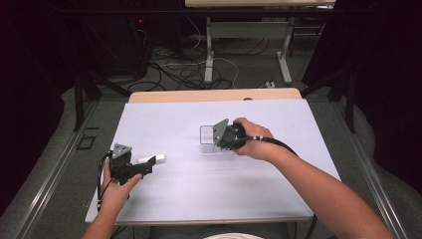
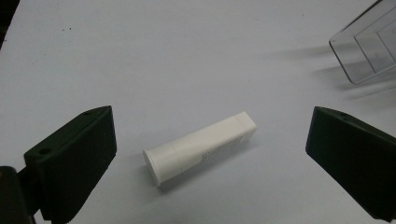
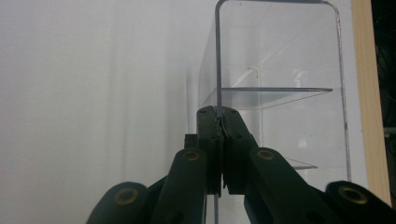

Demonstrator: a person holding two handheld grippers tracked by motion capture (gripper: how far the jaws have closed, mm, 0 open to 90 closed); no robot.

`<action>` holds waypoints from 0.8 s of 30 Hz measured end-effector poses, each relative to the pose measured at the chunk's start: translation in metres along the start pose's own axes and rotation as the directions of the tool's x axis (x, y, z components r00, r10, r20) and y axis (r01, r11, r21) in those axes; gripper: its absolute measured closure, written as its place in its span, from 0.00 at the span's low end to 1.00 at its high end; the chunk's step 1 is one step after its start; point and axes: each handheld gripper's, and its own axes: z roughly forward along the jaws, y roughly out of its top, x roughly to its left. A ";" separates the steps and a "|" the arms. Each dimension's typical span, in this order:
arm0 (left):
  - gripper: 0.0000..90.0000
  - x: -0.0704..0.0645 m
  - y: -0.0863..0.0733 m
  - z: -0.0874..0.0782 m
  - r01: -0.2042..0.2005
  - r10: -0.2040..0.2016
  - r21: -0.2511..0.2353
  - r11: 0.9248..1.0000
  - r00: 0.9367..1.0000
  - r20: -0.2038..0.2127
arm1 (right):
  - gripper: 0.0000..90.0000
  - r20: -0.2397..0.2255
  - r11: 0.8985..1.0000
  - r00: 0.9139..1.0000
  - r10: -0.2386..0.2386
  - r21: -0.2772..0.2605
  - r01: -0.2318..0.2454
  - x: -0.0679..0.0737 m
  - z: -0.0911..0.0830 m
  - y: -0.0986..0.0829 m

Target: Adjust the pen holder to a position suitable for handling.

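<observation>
Right tongs [image 3: 218, 122], frame centre, pinch the clear box [image 3: 280, 88] wall, apparently steadying it. Left tongs [image 2: 210, 154] gape wide, empty, straddling the white tube [image 2: 201, 147] lying on the tabletop [image 2: 163, 56], ready for pickup.

Left tool [image 2: 210, 154] jaws spread wide; right tool [image 3: 219, 116] jaws clamped together

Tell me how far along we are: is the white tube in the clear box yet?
Not yet. Done: the right tongs are shut on a wall of the clear box, steadying it. In hand: the left tongs are open with a jaw on either side of the white tube, which lies flat on the table, not gripped. Left, probably: close on the tube, lift it and carry it into the box.
</observation>
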 end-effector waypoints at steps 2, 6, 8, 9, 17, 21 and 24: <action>0.02 0.000 0.000 0.000 0.000 0.000 0.003 1.000 1.000 0.000 | 0.98 -0.013 1.000 1.000 0.006 0.003 -0.006 0.004 0.000 0.002; 0.02 -0.001 0.000 0.000 0.000 0.000 0.003 1.000 1.000 0.000 | 0.97 -0.038 1.000 0.999 0.017 0.012 -0.017 0.007 0.003 0.002; 0.02 -0.001 0.000 0.000 -0.001 0.001 0.002 1.000 1.000 0.000 | 0.97 -0.053 0.999 0.998 0.030 0.011 -0.030 0.006 0.006 0.000; 0.02 -0.001 0.000 0.000 0.000 0.000 0.003 1.000 1.000 -0.001 | 0.97 -0.051 0.999 0.998 0.037 0.000 -0.038 0.005 0.008 -0.001; 0.02 -0.001 0.000 0.001 -0.003 0.003 0.007 1.000 1.000 0.001 | 0.94 -0.035 0.993 0.994 0.108 -0.035 -0.109 -0.003 0.011 -0.007; 0.02 -0.001 0.000 0.001 -0.005 0.005 0.009 1.000 1.000 0.001 | 0.94 -0.040 0.992 0.991 0.125 -0.028 -0.126 -0.006 0.011 -0.006; 0.02 -0.001 0.000 0.001 -0.003 0.003 0.008 1.000 1.000 0.001 | 0.94 -0.042 0.992 0.991 0.123 -0.030 -0.125 -0.007 0.012 -0.007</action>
